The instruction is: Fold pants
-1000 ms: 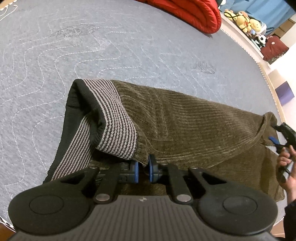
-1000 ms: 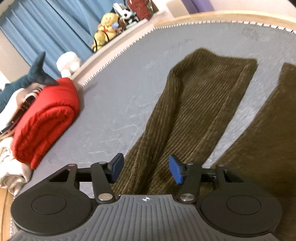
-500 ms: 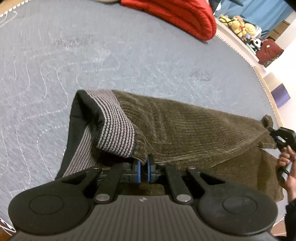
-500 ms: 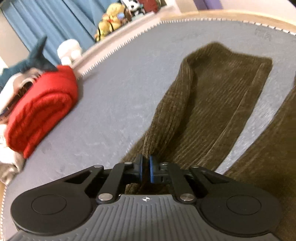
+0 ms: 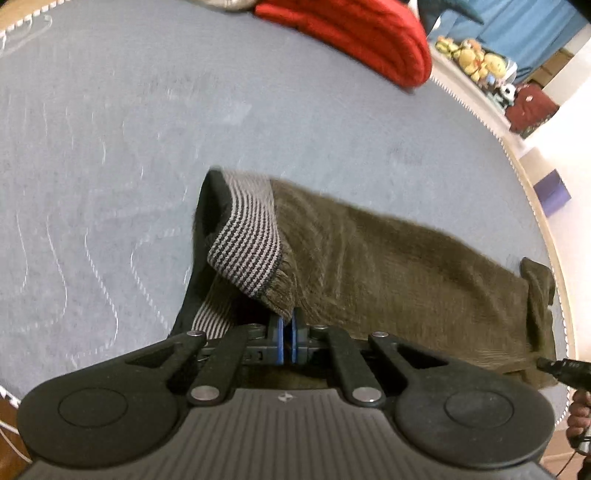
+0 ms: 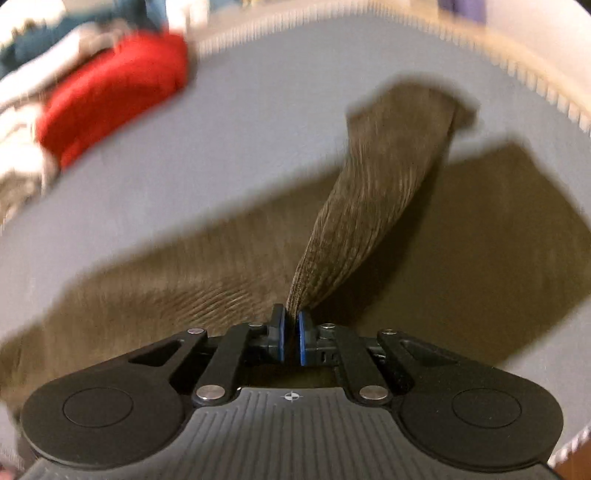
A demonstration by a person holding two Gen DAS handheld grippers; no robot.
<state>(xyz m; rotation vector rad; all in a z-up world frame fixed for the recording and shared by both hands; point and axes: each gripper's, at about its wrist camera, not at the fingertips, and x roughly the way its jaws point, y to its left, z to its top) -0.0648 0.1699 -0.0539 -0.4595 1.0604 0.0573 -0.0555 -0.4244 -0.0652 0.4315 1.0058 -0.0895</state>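
Observation:
Olive-brown corduroy pants with a grey-and-black striped waistband lie on the blue-grey quilted bed. My left gripper is shut on the pants at the waist edge, which is lifted and folded over. My right gripper is shut on one pant leg and holds it raised above the rest of the pants. The right gripper's tip also shows at the right edge of the left wrist view. The right wrist view is blurred.
A folded red blanket lies at the far side of the bed, also in the right wrist view. Stuffed toys sit on a ledge beyond the bed's edge. A purple box stands off the bed.
Both grippers closed on the pants, the right from wide open. The right gripper lifted its pant leg and swung it over the other leg; the left raised the waist edge.

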